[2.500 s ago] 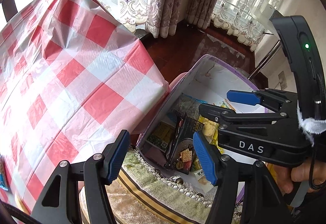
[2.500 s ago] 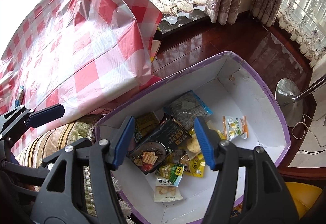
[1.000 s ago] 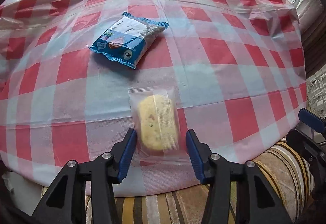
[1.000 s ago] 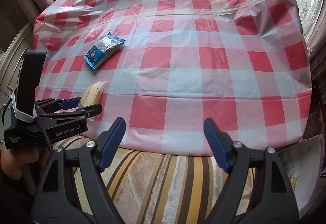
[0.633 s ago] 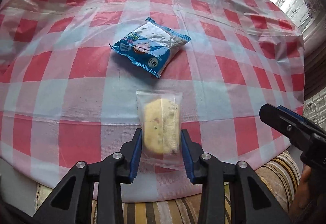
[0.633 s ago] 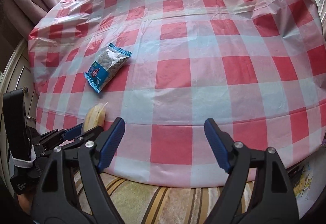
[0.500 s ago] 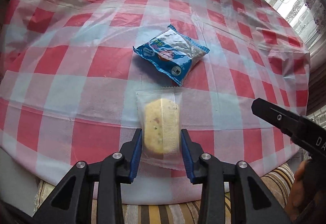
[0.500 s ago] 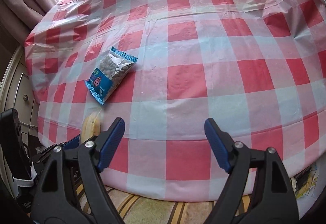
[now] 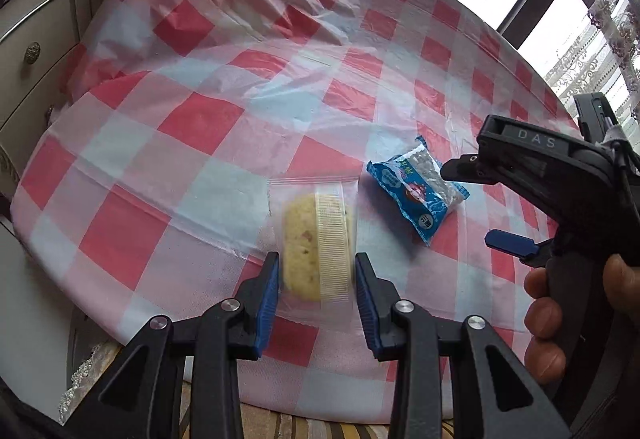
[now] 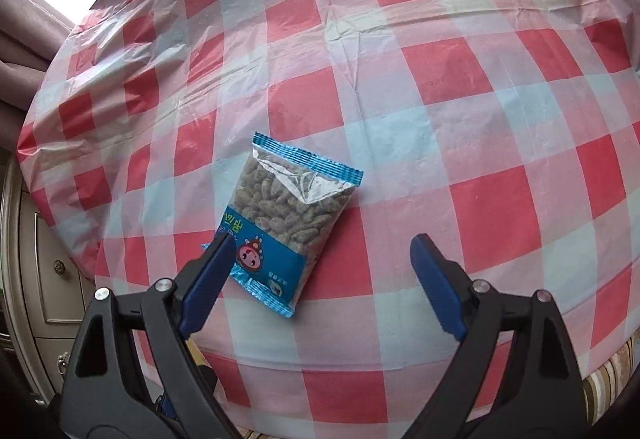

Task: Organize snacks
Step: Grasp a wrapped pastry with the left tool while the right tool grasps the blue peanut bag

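A yellow cake in a clear wrapper [image 9: 316,243] sits between the blue pads of my left gripper [image 9: 314,279], which is shut on it near the front edge of the red-and-white checked tablecloth [image 9: 192,127]. I cannot tell whether the cake is clear of the cloth. A blue packet of seeds [image 10: 284,223] lies flat on the cloth [image 10: 460,79]. My right gripper [image 10: 320,259] hovers over the packet's lower end, its jaws opening wide and its left finger [image 10: 212,263] over the packet's corner. From the left wrist, the packet [image 9: 412,191] lies under the right gripper [image 9: 466,205].
A cream cabinet with drawers [image 9: 36,51] stands left of the table, and shows again as the cabinet [image 10: 36,271] from the right wrist. A striped cushion [image 9: 320,427] lies below the table's front edge. A person's hand [image 9: 548,319] holds the right gripper.
My left gripper closed on the wrapped cake and rolled with it. My right gripper swung left across the table to the blue packet and its jaws widened.
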Tool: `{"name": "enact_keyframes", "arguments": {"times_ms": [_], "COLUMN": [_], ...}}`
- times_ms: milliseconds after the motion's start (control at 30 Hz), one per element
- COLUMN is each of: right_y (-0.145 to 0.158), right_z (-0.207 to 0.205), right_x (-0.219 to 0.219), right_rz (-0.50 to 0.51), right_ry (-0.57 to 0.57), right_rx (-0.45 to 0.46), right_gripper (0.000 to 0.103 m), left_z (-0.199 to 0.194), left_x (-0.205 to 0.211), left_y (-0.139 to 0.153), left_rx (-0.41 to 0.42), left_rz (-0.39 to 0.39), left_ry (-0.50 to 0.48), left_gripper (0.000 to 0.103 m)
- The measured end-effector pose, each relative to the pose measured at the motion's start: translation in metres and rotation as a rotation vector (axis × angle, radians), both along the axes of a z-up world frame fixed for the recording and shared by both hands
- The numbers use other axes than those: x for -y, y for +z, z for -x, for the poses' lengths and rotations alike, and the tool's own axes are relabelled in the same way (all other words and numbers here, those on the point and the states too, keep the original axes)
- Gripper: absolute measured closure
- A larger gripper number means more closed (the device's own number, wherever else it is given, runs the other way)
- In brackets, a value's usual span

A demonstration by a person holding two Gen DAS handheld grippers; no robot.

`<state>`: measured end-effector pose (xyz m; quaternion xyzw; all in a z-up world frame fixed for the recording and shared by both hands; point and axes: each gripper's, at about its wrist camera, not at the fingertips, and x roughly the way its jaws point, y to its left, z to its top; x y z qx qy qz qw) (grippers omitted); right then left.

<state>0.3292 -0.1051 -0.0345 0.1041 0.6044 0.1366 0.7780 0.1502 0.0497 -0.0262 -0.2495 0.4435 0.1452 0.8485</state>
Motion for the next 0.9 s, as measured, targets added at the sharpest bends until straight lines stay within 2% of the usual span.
{"name": "enact_keyframes", "arguments": {"times_ms": [300,533,633,700,767,900], "right_y": [-0.005,-0.021,-0.022,-0.022,-0.022,-0.018], "right_z": [-0.022,-0.023,-0.013,-0.007,-0.001,0.007], "right_x": [-0.047,-0.068,-0.072,-0.068,-0.062,-0.05], "right_rz": [0.153,0.249,0.302,0.296,0.287,0.276], "right_ry": [0.004,0.079,0.16,0.196,0.23,0.272], "right_rx": [0.004,0.003,0.065,0.1,0.133,0.163], "right_gripper": [0.013,0.012,0.013,0.013,0.018,0.033], "left_z": [0.005,0.007,0.007,0.007,0.006,0.005], "left_x": [-0.015,-0.02,-0.022,-0.022,-0.022,-0.02], "left_y": [-0.001,-0.003,-0.004,-0.004,-0.004,-0.004], "left_rx": [0.046,0.061,0.063,0.063,0.062,0.061], "left_rz": [0.046,0.077,0.088,0.092,0.094,0.093], "left_ry": [0.042,0.048,0.048,0.045,0.038,0.026], "left_gripper": [0.066,0.066,0.066,0.066,0.066,0.066]}}
